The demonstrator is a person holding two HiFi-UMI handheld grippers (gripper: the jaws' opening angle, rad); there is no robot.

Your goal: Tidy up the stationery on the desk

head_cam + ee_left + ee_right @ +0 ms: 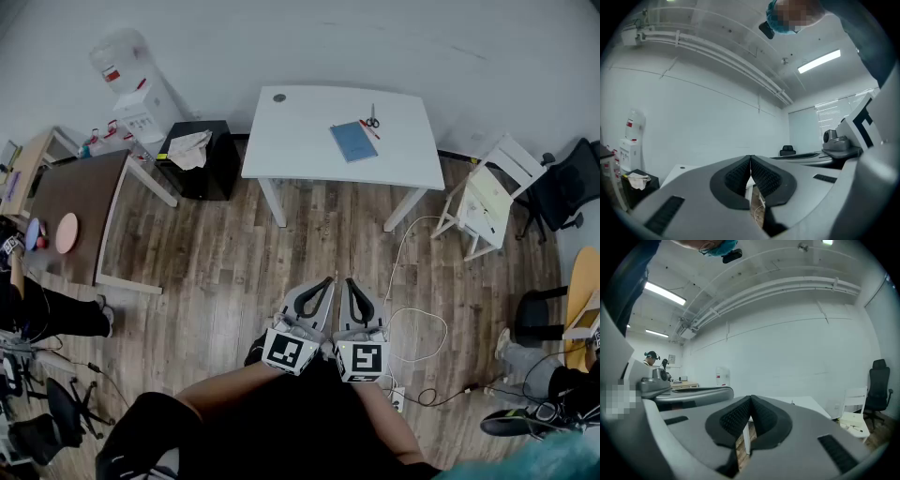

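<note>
Two grippers are held side by side low in the head view, close to the person's body and well apart from the white bench (300, 141) across the wooden floor (234, 253). The left gripper (328, 281) has its fingers (740, 174) closed, the ribbed pads meeting at the tips with nothing gripped. Only a strip of floor and a white bench leg show through the narrow slit below the tips. The right gripper (348, 281) is in the same state, its fingers (737, 417) pressed together at the tips and empty. The stationery lies on the right half of the bench: a blue notebook (353, 141) lies flat and turned at an angle, and red-handled scissors (372, 119) lie just beside its far right corner. A thin red item lies between them, too small to identify. Left of the bench stands a black cabinet (208, 169) with a crumpled light cloth or paper on top, and beyond it a water dispenser (141, 94). A brown table (80, 202) sits at the far left. A white chair (487, 192) stands just right of the bench, with a black office chair (567, 183) farther right. A white cable (422, 328) loops over the floor near the right gripper.
</note>
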